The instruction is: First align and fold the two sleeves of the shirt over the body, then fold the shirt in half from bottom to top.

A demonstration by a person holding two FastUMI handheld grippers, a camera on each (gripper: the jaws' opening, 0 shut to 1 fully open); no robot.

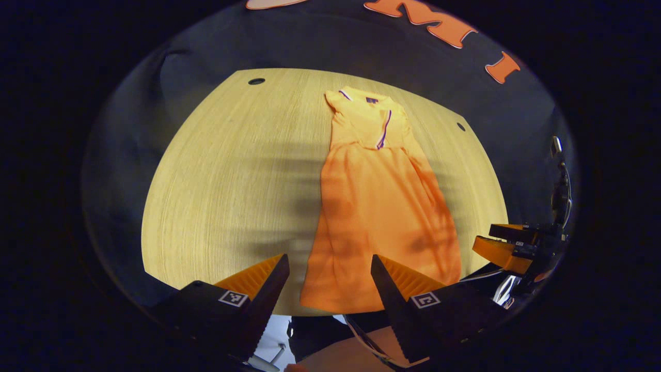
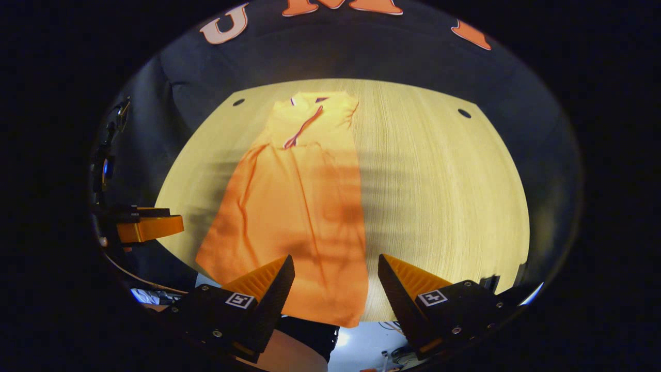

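— Where do we find the shirt (image 1: 379, 206)?
— Flat on the desk (image 1: 232, 181), collar at the far edge, hem at the near edge, between our two grippers' spread fingers (image 1: 268, 281).

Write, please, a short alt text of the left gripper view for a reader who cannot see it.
An orange shirt, sleeves already folded over its body, lies lengthwise on a wooden table, collar at the far end. The left gripper hovers open above the hem; the right gripper waits at the right edge.
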